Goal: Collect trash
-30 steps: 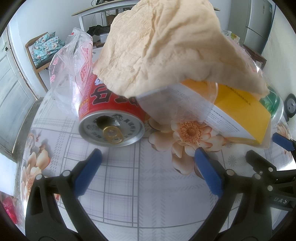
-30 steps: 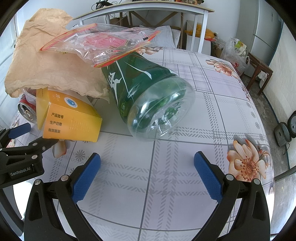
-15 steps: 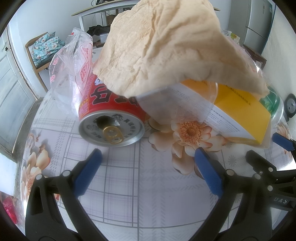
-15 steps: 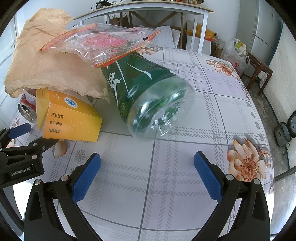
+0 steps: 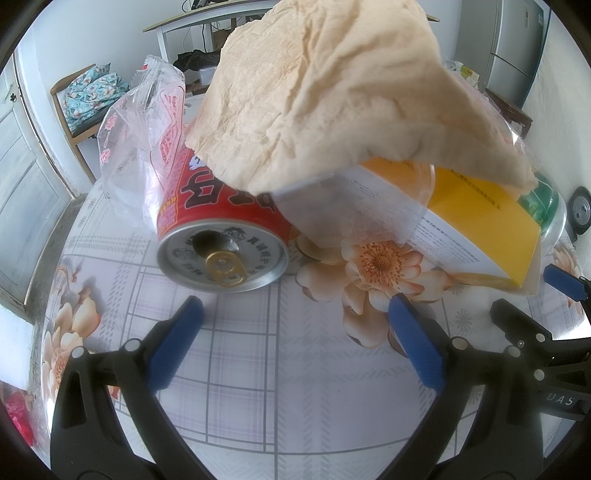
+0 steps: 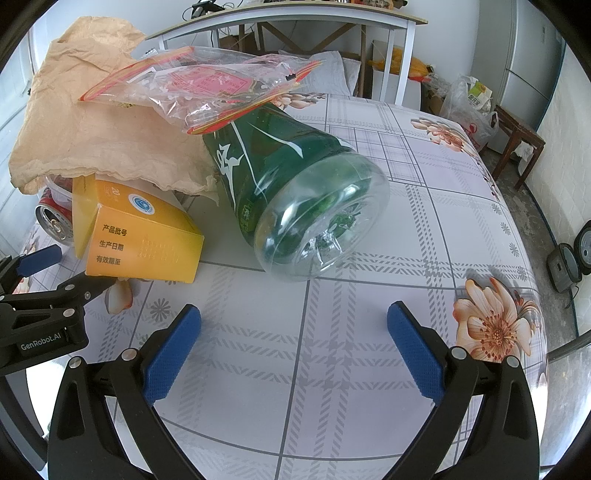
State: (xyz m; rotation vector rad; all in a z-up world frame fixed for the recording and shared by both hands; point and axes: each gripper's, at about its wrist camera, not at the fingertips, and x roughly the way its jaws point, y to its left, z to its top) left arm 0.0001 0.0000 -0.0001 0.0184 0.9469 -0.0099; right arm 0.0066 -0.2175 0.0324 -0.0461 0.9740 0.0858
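A pile of trash lies on the flowered tablecloth. A red can [image 5: 221,229] lies on its side, its top facing my left gripper [image 5: 295,314], which is open and empty a little short of it. A yellow box [image 5: 476,221] lies to the can's right under crumpled brown paper [image 5: 332,92]. A clear plastic wrapper [image 5: 147,140] leans on the can. In the right wrist view a green plastic bottle [image 6: 295,184] lies on its side, base toward my open, empty right gripper [image 6: 293,317]. The box [image 6: 144,236], paper [image 6: 92,122] and a wrapper [image 6: 207,85] show there too.
The table's right edge [image 6: 524,236] drops to the floor, where a small stool [image 6: 517,140] and a bag [image 6: 469,110] stand. A white desk [image 6: 295,22] stands behind the table. A chair with a cushion [image 5: 88,96] is at the far left.
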